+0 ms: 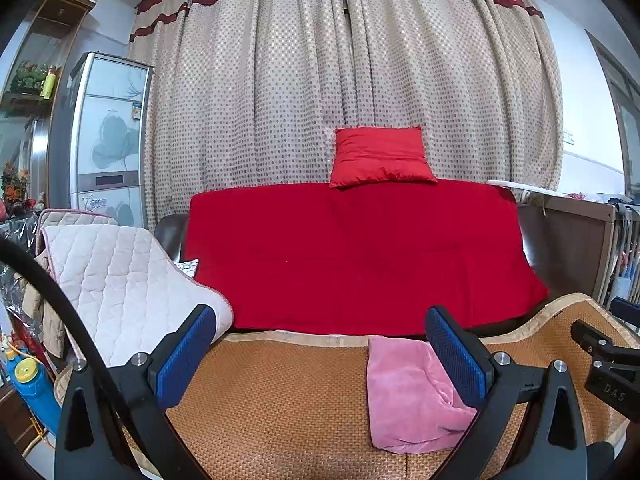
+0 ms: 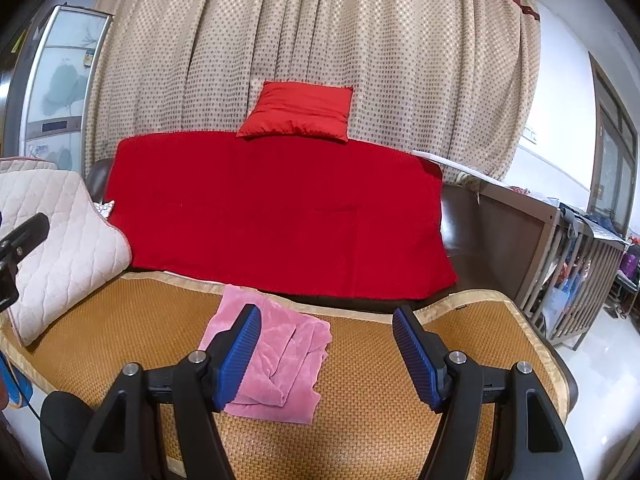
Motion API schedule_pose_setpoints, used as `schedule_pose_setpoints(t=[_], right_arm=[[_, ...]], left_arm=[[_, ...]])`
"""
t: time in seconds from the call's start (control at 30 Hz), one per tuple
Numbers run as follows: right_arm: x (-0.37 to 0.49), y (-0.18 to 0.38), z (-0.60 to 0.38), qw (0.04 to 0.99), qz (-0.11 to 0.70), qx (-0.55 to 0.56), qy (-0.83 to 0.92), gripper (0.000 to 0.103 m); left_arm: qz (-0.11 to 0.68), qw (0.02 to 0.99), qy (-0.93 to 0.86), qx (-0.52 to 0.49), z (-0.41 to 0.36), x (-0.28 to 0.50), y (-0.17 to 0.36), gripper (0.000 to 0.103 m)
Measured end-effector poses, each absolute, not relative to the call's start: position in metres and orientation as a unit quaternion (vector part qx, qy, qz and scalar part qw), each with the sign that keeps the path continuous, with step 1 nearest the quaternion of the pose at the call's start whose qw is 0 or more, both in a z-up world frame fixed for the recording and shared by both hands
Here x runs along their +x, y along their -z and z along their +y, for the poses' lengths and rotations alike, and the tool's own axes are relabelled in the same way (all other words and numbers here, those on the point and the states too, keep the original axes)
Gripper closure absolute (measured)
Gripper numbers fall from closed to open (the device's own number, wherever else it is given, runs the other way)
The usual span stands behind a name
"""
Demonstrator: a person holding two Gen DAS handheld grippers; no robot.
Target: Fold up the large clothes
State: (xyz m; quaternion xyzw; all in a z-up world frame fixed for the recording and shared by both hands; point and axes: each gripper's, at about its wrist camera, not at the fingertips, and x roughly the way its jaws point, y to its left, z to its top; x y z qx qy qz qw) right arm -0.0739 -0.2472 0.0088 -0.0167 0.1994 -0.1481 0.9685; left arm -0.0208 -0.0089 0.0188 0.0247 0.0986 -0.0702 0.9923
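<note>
The pink fleecy garment lies folded on the woven orange mat — seemingly finished; left gripper and right gripper hover spread apart, empty.

I can read only "DAS", embossed on the black body of the right gripper at the left wrist view's edge; the refrigerator logo is illegible.

The pink garment is a soft, fleecy cloth, already folded into a rough rectangle with some creases and loose layers on top. It lies flat on the woven mat. It is below and behind the left finger of the right gripper, and beside the right finger of the left gripper.
</note>
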Motion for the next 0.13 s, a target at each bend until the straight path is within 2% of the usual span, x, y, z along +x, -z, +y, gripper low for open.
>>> schedule_pose_setpoints(t=[0.13], right_arm=[[-0.0665,-0.0011,-0.2483,0.967,0.208,-0.016,0.147,0.031]], left_arm=[[0.095,0.992,0.071,0.035,-0.0154,-0.0165,-0.011,0.0]])
